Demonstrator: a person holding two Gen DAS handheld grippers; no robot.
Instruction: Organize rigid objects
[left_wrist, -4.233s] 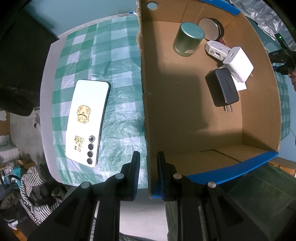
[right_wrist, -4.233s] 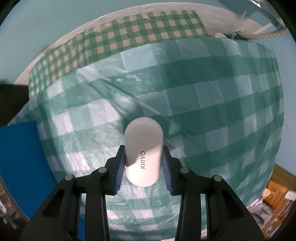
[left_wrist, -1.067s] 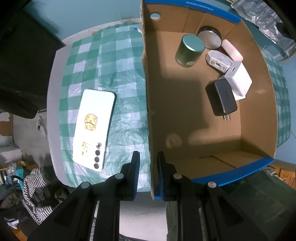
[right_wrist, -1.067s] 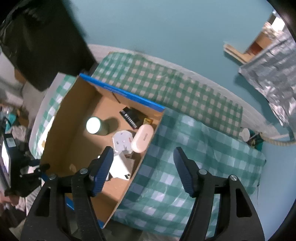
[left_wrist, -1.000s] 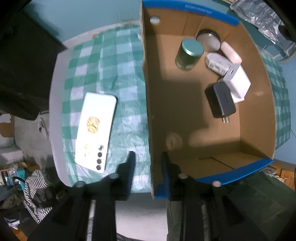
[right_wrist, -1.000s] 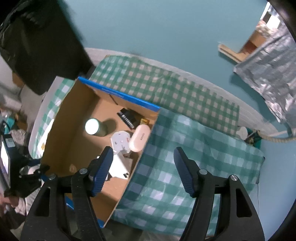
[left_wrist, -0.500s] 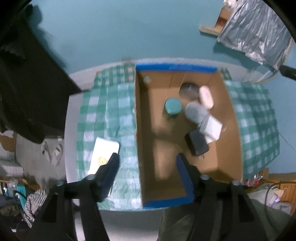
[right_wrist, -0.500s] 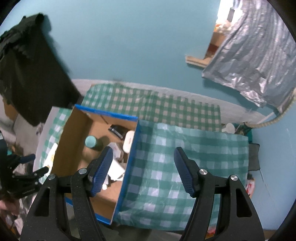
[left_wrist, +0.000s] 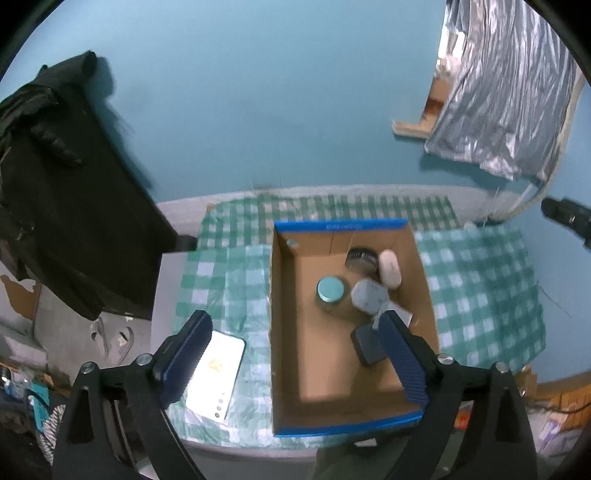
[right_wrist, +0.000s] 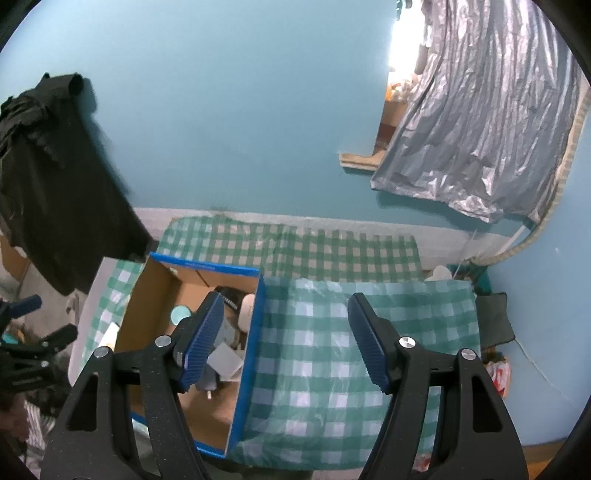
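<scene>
A cardboard box with blue-taped rims stands on the green checked tablecloth. In it lie a teal-lidded can, a round dark tin, a white oval KINYO case, white chargers and a black adapter. A white phone lies on the cloth left of the box. My left gripper is open, high above box and phone. My right gripper is open and empty, high above the box's right rim.
A dark garment hangs at the left against the teal wall. A silver foil sheet hangs at the upper right. The cloth right of the box is bare. Clutter lies on the floor at the lower left.
My right gripper let the KINYO case go into the box and opened. My left gripper opened off the box wall. Both have risen far above the table.
</scene>
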